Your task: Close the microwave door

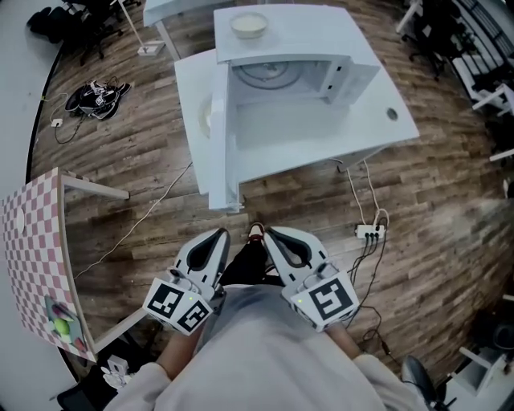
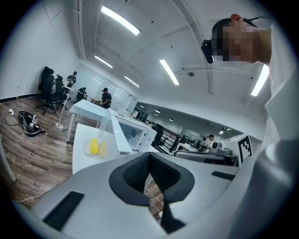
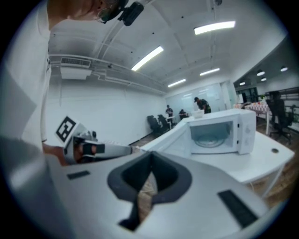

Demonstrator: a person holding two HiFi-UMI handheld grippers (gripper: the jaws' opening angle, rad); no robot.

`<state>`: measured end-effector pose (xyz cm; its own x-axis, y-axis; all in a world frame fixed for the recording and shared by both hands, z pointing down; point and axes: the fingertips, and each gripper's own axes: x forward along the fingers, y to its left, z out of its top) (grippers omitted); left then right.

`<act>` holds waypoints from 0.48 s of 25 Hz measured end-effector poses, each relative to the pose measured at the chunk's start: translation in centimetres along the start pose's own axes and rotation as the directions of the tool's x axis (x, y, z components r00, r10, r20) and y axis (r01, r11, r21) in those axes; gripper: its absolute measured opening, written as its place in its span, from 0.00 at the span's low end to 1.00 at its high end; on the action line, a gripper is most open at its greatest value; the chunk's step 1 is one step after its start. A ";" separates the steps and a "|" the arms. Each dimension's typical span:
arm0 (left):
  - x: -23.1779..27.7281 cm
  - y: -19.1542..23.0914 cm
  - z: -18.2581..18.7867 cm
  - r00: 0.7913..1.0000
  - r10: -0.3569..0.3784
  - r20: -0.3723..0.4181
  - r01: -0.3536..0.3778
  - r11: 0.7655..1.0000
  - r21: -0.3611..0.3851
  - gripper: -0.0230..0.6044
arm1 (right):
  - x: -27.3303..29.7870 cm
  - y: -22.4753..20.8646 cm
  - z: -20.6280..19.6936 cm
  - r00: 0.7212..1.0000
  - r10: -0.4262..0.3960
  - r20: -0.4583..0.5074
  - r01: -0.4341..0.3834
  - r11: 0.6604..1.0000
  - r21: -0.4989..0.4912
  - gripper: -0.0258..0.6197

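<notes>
Well, microwave door [image 1: 221, 152] open, seen edge-on, L claw [image 1: 220, 235] + R claw [image 1: 271, 234] tips together, empty.

open microwave door [image 1: 221, 152] juts forward, bare floor [image 1: 128, 152] to its left

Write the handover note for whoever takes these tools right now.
Left tool: shut, empty, held low by the body, well short of the table.
Right tool: shut, empty, alongside the other.
The microwave sits on the white table with its cavity facing you. Its door stands wide open, swung out to the left. A bowl rests on top of it.
Done: nothing; neither tool touches the door.
Left: step in and push the door round from its outer face until it shuts.
</notes>
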<state>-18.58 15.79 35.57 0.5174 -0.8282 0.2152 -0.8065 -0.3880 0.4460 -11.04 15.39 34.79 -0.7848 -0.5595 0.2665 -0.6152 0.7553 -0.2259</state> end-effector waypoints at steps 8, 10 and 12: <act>1.0 1.7 3.5 0.999 -0.026 0.047 0.023 0.998 0.061 0.06 | 3.6 -0.9 2.5 0.999 0.036 -0.011 -0.036 0.998 -0.058 0.07; 1.4 2.1 4.0 0.998 -0.037 0.048 0.034 0.997 0.067 0.06 | 4.6 -0.9 2.9 0.999 0.047 -0.016 -0.048 0.996 -0.073 0.07; 1.7 2.7 4.4 0.998 -0.037 0.045 0.034 0.997 0.072 0.06 | 5.5 -0.7 3.2 0.998 0.064 -0.015 -0.065 0.995 -0.079 0.07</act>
<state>-21.14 11.61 33.35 0.5336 -0.8306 0.1594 -0.8071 -0.4437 0.3896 -15.14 10.69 33.39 -0.8213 -0.5049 0.2657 -0.5552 0.8146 -0.1681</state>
